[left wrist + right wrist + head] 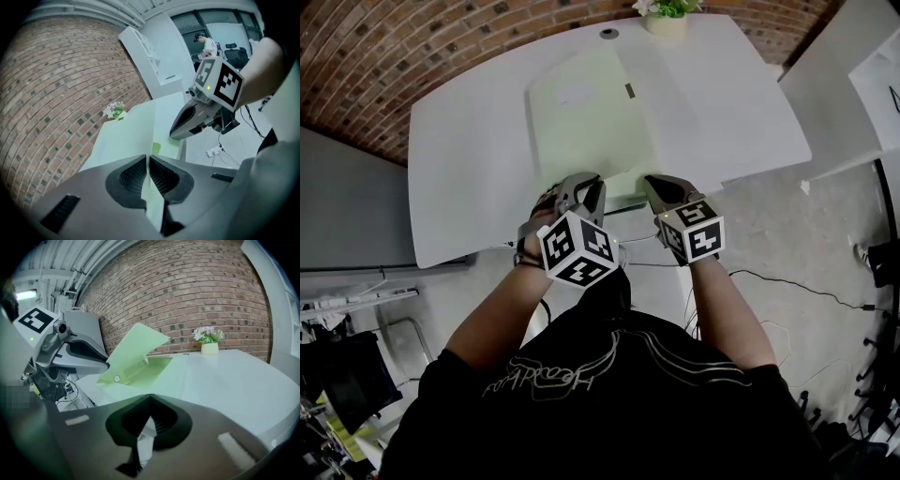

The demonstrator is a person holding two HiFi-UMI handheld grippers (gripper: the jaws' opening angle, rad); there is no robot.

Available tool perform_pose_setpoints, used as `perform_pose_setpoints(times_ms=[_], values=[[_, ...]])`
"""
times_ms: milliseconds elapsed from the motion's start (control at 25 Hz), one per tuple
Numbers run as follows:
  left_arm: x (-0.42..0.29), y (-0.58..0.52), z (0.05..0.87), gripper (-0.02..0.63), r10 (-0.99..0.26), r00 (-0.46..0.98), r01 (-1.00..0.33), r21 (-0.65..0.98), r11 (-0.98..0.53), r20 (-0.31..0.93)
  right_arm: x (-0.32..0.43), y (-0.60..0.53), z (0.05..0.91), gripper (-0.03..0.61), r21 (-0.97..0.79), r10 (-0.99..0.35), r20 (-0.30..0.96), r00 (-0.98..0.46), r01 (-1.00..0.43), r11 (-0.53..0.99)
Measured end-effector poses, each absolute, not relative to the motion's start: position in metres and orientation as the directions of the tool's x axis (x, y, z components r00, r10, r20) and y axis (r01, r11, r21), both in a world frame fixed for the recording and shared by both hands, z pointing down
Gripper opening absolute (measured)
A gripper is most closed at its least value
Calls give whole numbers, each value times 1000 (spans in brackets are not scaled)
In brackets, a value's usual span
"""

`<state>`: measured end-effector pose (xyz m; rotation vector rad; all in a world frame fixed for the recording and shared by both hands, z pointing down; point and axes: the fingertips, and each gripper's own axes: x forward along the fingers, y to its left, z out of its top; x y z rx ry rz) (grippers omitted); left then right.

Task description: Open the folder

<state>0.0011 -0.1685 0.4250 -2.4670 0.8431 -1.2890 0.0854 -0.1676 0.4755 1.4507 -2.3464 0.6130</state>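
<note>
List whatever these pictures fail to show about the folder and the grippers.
Head view: the near edge of the folder is hidden beneath the left gripper and right gripper.
Head view: the dark tab on the folder is too small to identify.
Right gripper view: shallow angle on the raised cover; papers inside cannot be made out.
Head view: the flower pot is cut by the top edge.

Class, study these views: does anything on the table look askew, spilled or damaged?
Only the green folder: its cover stands tilted up, pinched in the left gripper. That is it being opened, no fault. The flower pot is upright; nothing spilled.
</note>
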Motion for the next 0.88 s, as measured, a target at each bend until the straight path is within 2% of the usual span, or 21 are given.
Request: perform_pose_setpoints(times_ms=[400,880], values=[[-21,-164,409,20,-636,432,-402,-495,-770,639,86,-169,477,0,-180,-763,494,-417,-907,380],[-51,-168,391,20,-706,392,-529,-484,-697,589,89,-171,479,0,-162,-749,523,-407,-910,381]])
